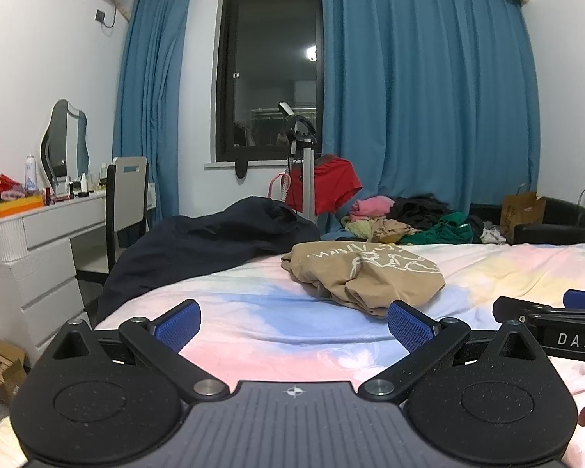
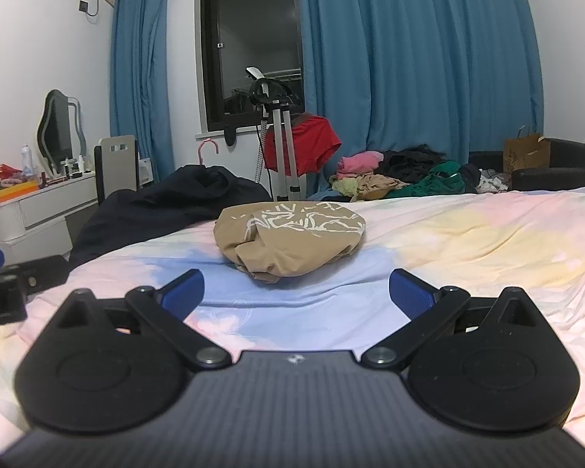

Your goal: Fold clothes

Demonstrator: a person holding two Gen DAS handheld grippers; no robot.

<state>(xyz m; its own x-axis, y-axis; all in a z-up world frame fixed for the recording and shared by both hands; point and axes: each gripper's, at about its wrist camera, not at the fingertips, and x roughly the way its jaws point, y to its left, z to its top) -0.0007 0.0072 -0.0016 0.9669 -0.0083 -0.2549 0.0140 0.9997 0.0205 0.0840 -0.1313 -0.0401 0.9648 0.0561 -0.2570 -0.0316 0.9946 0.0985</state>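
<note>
A tan garment with white print (image 1: 364, 275) (image 2: 290, 240) lies crumpled in a heap on the pastel bedsheet (image 1: 253, 312) (image 2: 468, 234). My left gripper (image 1: 294, 321) hovers low over the sheet, short of the heap and to its left, open with nothing between its blue pads. My right gripper (image 2: 296, 292) is also open and empty, facing the heap from the near side with bare sheet between. Each gripper shows at the edge of the other's view: the right gripper (image 1: 553, 319) on the right, the left gripper (image 2: 4, 288) on the left.
A dark navy garment (image 1: 199, 249) (image 2: 167, 202) lies at the bed's far left corner. A pile of mixed clothes (image 1: 409, 222) (image 2: 401, 179) sits beyond the bed near a red garment on a stand (image 1: 323, 187) (image 2: 298, 144). A white dresser (image 1: 31, 241) and chair (image 1: 126, 195) stand left.
</note>
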